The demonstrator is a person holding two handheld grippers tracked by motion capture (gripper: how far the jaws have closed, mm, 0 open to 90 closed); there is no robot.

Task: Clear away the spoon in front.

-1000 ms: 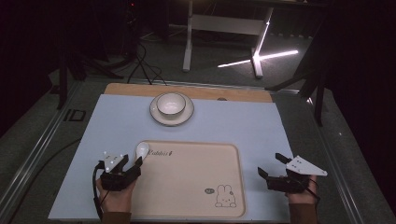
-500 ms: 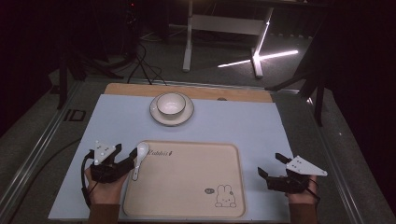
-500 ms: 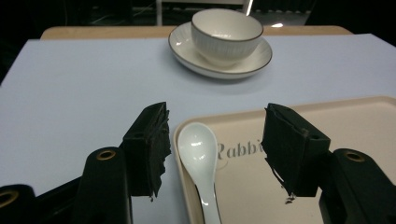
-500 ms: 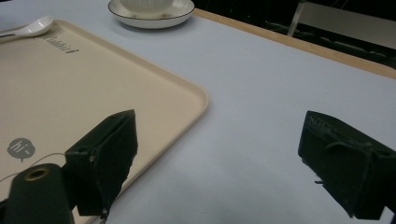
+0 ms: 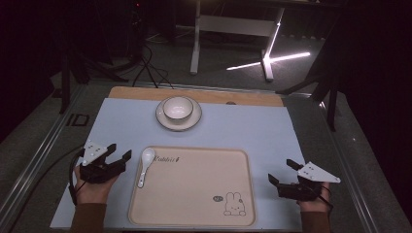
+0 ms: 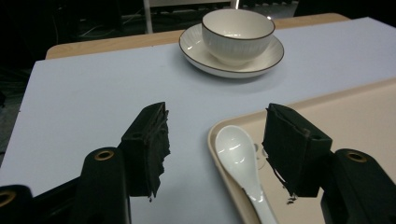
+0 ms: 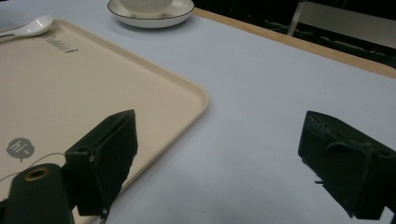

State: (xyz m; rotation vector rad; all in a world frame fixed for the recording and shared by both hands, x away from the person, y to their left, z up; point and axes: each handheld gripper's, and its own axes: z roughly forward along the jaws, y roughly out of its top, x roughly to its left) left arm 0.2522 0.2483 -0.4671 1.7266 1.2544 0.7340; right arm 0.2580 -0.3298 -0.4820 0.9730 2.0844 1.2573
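White ceramic spoon point(image 5: 145, 165) on tray's point(image 5: 194, 221) left rim, bowl end toward the bowl point(image 5: 177, 108) on its saucer point(image 5: 160, 119). Likely light, stiff, glazed-slick, chippable; best pinched across the narrow handle. Left gripper point(image 5: 116, 158) beside it, jaws just opened wide, nothing between. Right gripper point(image 5: 283, 172) open, empty, right of tray.

One spoon point(image 5: 145, 165); one tray point(image 5: 194, 194); one bowl point(image 5: 177, 108); one saucer point(image 5: 178, 122); two hand-held grippers, left point(image 5: 118, 154) and right point(image 5: 283, 172).
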